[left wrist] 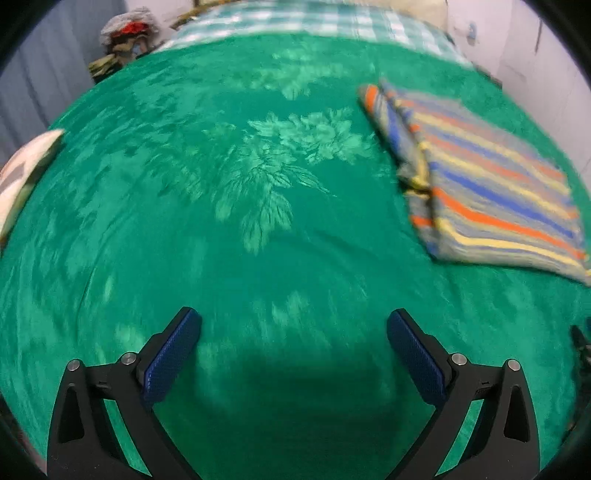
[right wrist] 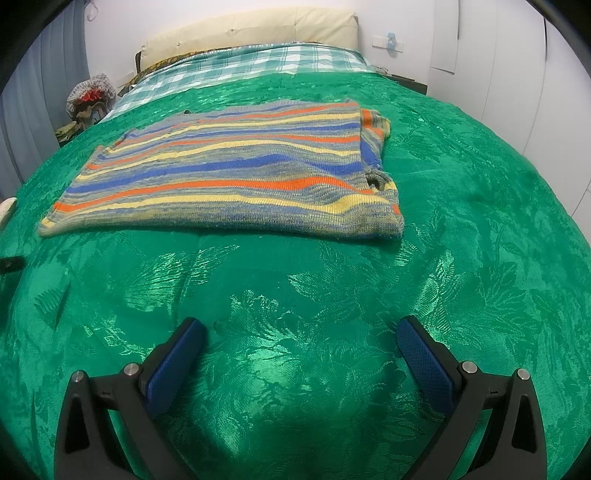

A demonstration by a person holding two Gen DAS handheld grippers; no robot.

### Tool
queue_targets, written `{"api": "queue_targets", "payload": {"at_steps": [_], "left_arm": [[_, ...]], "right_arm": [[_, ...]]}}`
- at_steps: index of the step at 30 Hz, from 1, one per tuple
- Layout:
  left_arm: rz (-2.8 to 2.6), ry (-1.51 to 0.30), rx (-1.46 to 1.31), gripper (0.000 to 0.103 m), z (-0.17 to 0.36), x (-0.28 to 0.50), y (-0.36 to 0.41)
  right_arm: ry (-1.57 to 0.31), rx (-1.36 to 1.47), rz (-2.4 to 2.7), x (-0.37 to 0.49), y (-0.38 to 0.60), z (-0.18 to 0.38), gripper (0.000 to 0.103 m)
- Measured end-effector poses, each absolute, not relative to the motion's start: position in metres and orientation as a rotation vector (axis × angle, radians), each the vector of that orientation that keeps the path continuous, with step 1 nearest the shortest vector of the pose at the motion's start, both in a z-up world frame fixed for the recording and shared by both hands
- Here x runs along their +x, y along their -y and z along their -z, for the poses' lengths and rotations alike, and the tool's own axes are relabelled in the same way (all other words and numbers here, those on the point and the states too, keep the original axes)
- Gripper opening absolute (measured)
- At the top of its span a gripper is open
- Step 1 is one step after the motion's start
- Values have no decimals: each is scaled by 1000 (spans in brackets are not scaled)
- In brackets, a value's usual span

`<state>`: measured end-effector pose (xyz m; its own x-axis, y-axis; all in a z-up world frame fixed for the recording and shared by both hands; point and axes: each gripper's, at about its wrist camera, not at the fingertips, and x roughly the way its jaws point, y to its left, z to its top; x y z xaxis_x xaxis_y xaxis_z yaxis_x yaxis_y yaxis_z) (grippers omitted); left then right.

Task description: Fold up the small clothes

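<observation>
A striped knit sweater [right wrist: 229, 173] lies folded flat on the green bedspread [right wrist: 461, 221].

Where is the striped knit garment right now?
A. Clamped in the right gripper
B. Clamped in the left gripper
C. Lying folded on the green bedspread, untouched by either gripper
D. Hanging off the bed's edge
C: the striped knit garment lies on the green bedspread, while the left gripper and right gripper are open and empty.

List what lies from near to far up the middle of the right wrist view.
Right gripper, open → green bedspread → striped sweater, partly folded → checked sheet → cream headboard.
</observation>
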<state>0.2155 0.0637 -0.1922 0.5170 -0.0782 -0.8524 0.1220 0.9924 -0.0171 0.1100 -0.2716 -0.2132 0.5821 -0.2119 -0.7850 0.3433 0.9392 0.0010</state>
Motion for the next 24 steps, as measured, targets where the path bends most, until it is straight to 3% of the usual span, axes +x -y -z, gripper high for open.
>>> {"api": "queue_targets", "payload": {"at_steps": [9,17,20,24], "left_arm": [[293,-930,123,102,180,128,-16],[720,-839,296,101,147,118,116],[872,-789,362,100,141,130,189],[973,-831,406,91,158,156,280]], "right_arm": [[-886,236,250,102,279,201,102],[-846,306,58,126,360,154,101],[-872,404,6,168,413,150,91],[-1011,648,-75,237,476,182,73]]}}
